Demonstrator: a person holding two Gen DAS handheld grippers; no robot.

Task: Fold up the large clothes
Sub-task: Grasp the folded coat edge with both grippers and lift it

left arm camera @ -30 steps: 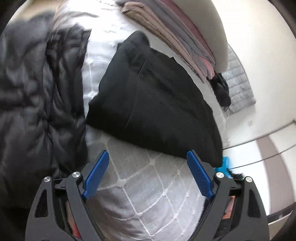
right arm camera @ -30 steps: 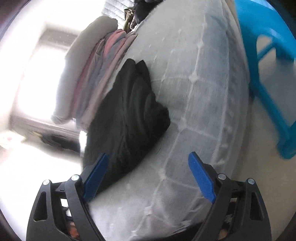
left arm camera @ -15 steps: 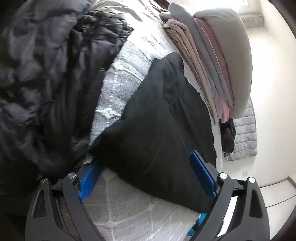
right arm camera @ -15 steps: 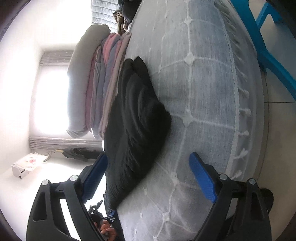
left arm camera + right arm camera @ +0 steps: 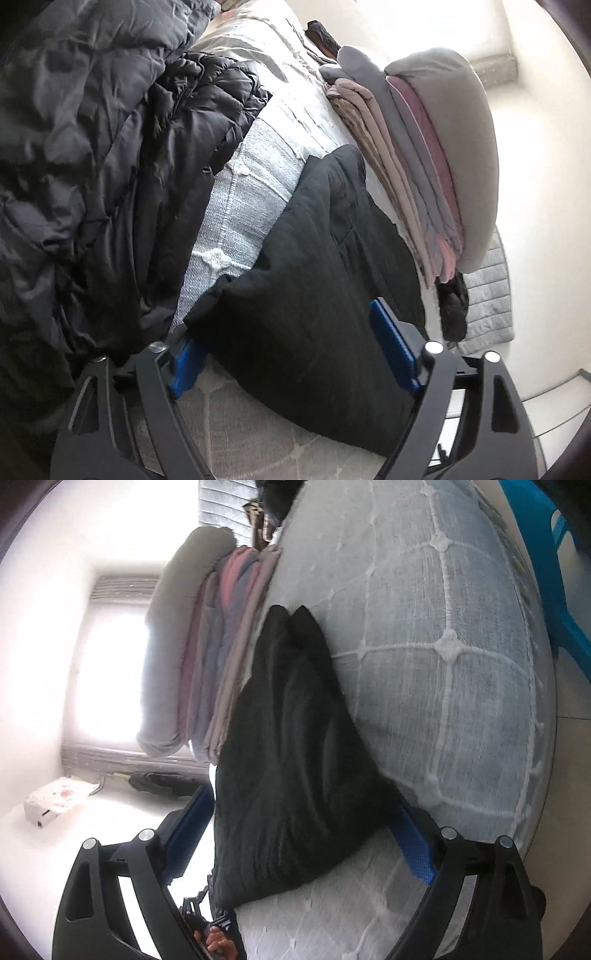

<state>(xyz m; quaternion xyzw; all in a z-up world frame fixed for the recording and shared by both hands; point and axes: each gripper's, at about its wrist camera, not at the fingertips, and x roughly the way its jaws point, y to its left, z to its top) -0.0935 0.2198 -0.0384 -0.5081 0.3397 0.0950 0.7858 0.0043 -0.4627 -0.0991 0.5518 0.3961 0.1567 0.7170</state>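
A folded black garment (image 5: 314, 280) lies on the white quilted bed cover (image 5: 251, 192). It also shows in the right wrist view (image 5: 291, 760). My left gripper (image 5: 291, 350) is open, with its blue pads (image 5: 393, 347) on either side of the garment's near edge. My right gripper (image 5: 299, 838) is open too, with its jaws straddling the garment's opposite end. A stack of folded clothes (image 5: 424, 155) in pink, beige and grey stands just beyond the black garment.
A rumpled black puffer jacket (image 5: 92, 166) fills the left of the left wrist view. A blue plastic stool (image 5: 554, 583) stands beside the bed. A grey quilted item (image 5: 487, 295) hangs past the bed's far edge. A tissue box (image 5: 55, 801) lies on the floor.
Both grippers have moved in toward the folded black garment from opposite ends, and their open jaws now straddle its edges. The garment itself has not moved.
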